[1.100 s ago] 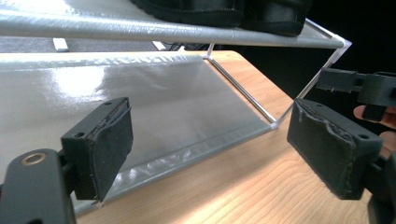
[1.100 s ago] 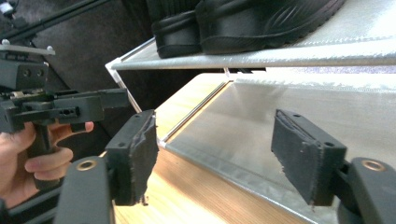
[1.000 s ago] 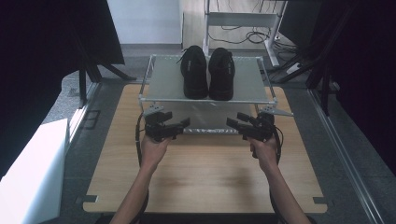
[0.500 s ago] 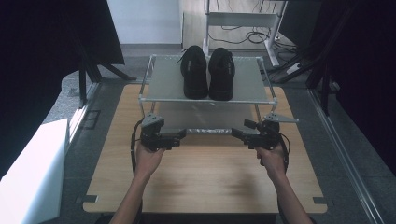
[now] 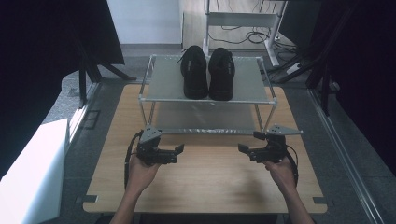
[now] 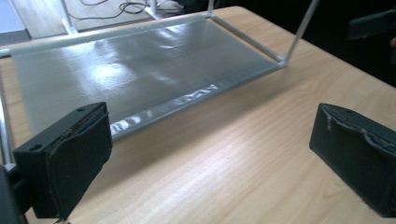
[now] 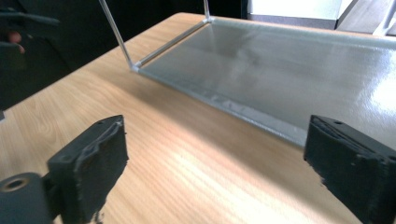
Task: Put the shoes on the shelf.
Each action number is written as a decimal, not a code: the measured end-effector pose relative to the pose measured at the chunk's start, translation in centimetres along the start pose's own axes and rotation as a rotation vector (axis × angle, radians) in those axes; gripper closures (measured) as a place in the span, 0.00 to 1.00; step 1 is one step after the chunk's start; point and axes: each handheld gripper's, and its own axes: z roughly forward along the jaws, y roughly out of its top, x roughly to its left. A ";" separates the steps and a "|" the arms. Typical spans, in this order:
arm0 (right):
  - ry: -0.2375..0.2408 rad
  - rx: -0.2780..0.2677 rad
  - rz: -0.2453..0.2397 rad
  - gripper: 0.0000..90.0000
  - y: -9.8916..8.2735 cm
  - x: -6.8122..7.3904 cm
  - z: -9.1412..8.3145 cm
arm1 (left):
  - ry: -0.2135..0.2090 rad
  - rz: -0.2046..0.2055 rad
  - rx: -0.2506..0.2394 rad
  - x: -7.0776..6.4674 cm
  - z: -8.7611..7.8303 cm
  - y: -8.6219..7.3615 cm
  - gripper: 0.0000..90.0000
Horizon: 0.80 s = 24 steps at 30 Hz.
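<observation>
Two black shoes (image 5: 208, 73) are seen far on the shoe rack's (image 5: 163, 84) top shelf, from the high view. Left gripper (image 6: 210, 154) fingers are spread empty over the tabletop (image 6: 243, 154); right gripper (image 7: 224, 172) fingers have just been opening, likewise empty, apparently after release.

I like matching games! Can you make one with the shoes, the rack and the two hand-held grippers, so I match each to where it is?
Things:
1. pair of black shoes
2. shoe rack
3. left hand-held gripper
4. right hand-held gripper

Places:
A. standing on the wooden table
B. open, before the rack's right corner
C. on the top shelf
D. open, before the rack's left corner

Pairs: 1-C, 2-A, 3-D, 4-B
</observation>
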 end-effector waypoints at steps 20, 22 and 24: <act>-0.083 0.034 -0.045 0.00 -4.0 0.9 -2.6 | 0.059 0.034 0.034 -1.4 -1.2 -5.0 0.00; -0.084 0.045 -0.045 0.00 -4.6 0.9 -2.4 | 0.063 0.036 0.037 -1.5 -1.1 -5.4 0.00; -0.090 0.053 -0.039 0.00 -5.3 0.9 -2.1 | 0.063 0.035 0.045 -1.5 -0.8 -6.0 0.00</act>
